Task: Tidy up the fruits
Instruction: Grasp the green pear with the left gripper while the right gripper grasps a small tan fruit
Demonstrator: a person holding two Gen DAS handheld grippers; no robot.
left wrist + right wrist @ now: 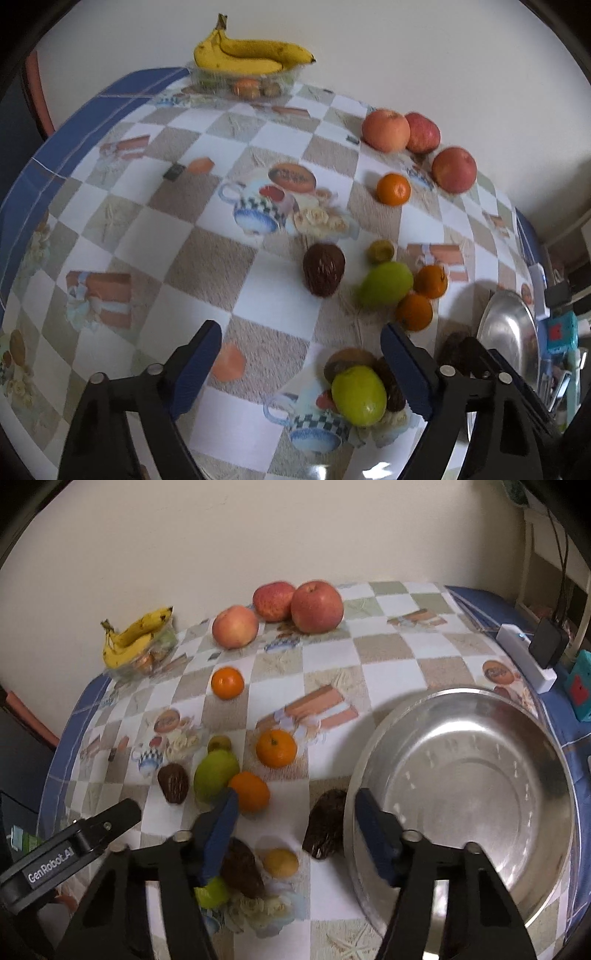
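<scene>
the bananas (251, 55) are lying on a clear tray (243, 83) at the far left of the counter (184, 258), against the wall. the left hand-held gripper (301, 365) is hovering low over the cloth, its jaws standing wide apart and holding nothing; a green fruit (358, 395) is sitting just inside its right finger, next to some brown fruits. ahead of it a brown fruit (324, 269) is standing alone, and to its right a second green fruit (386, 282) is touching two oranges (413, 312). a third orange (393, 189) is sitting farther back, near three apples (386, 130) by the wall. the right hand-held gripper (293, 830) is also gaping wide and gripping nothing; between its fingers, down on the cloth, a dark brown fruit (325, 823) is leaning against the rim of a steel bowl (461, 794), and a small yellow fruit (280, 862) is lying near it. the bowl is sitting at the right end, with no fruit in it.
</scene>
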